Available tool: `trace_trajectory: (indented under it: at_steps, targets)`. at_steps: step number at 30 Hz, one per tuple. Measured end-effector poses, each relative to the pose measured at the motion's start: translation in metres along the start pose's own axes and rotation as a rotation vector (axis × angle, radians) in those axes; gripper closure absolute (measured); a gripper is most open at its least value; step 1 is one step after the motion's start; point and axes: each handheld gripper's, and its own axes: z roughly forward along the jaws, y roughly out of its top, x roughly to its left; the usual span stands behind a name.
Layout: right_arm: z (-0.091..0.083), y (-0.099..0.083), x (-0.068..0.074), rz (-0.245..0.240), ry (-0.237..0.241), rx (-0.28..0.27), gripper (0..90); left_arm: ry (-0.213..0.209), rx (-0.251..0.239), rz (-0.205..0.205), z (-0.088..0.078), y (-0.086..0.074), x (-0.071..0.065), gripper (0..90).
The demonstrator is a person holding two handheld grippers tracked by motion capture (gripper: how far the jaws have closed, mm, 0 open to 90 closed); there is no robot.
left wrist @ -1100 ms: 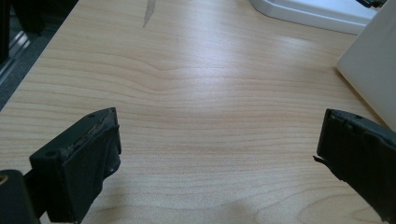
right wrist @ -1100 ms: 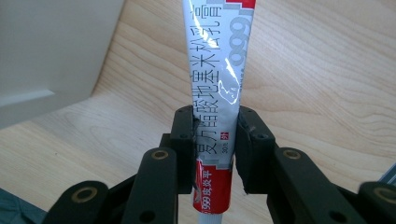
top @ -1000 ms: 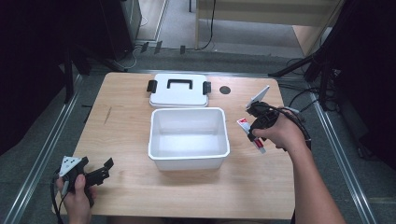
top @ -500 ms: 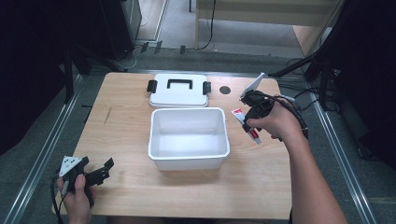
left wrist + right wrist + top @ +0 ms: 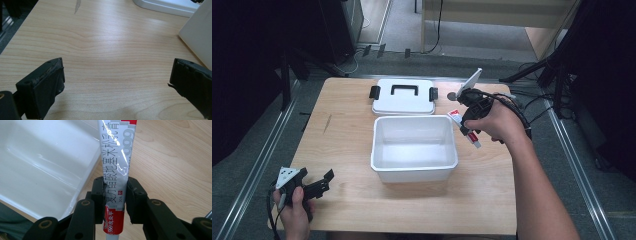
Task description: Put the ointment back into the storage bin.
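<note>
A white ointment tube (image 5: 115,167) with red ends and dark lettering sits clamped between the jaws of my right gripper (image 5: 115,192). In the high view that right gripper (image 5: 468,125) holds the tube (image 5: 458,118) in the air just past the right rim of the open white bin (image 5: 414,171). The bin's inside looks empty. The left gripper (image 5: 321,184) rests at the table's near left corner, and its jaws (image 5: 117,82) stand wide apart over bare wood with nothing between them.
The bin's white lid (image 5: 404,100), with a black handle and black clips, lies flat behind the bin. A small dark round spot (image 5: 451,95) sits on the table right of the lid. Cables (image 5: 522,107) trail off the right edge.
The right gripper has carried the tube leftward and a little farther from the person, closer to the bin's right rim. The left gripper has stayed put.
</note>
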Motion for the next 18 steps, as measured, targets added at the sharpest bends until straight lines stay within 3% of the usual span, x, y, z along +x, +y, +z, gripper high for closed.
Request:
trace_trajectory:
  at_steps: [18]
  targets:
    - [0.007, 0.024, 0.034, -0.056, 0.055, -0.008, 72.1, -0.004, 0.000, 0.002, 0.000, 0.000, 0.000, 0.1]
